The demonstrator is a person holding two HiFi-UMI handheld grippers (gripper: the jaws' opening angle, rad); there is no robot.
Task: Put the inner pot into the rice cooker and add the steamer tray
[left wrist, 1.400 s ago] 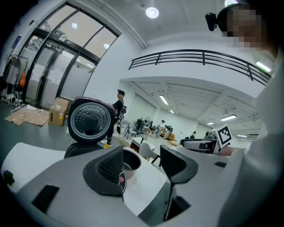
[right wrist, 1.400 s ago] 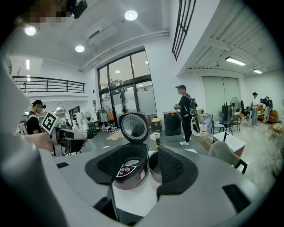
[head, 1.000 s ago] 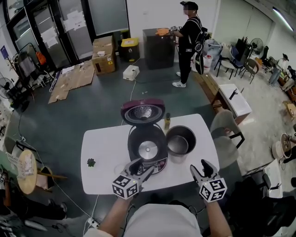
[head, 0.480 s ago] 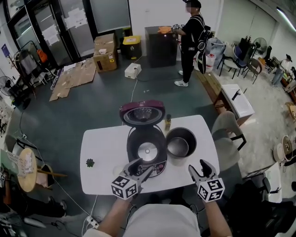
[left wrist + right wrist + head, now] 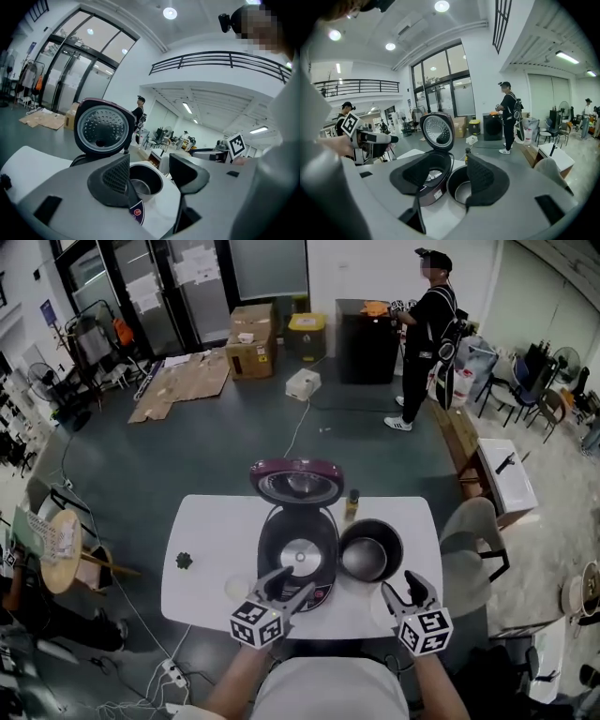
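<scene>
Both grippers have drawn in closer to the cooker and pot than a second ago, and the head view has swung so that the white table (image 5: 211, 531) sits lower in it.

At the table's left lies a small dark green thing (image 5: 185, 561), and nearer the front edge a pale round piece (image 5: 236, 588) that is too faint to identify. Just right of that, the left gripper (image 5: 286, 584) hovers at the front of the rice cooker (image 5: 267, 542); its jaws stand partly apart with nothing between them.

The cooker is maroon and black. Its lid (image 5: 296, 482) is tipped up at the back, showing a perforated metal inner plate. The well is empty, with only the silvery heating disc at its bottom. A small bottle (image 5: 352, 505) stands behind, between cooker and pot.

The inner pot (image 5: 394, 542) stands upright on the table, touching or just beside the cooker's right side. It is dark outside, grey metal inside, and empty. Near its front, the right gripper (image 5: 406, 589) hangs with jaws apart, holding nothing.
</scene>
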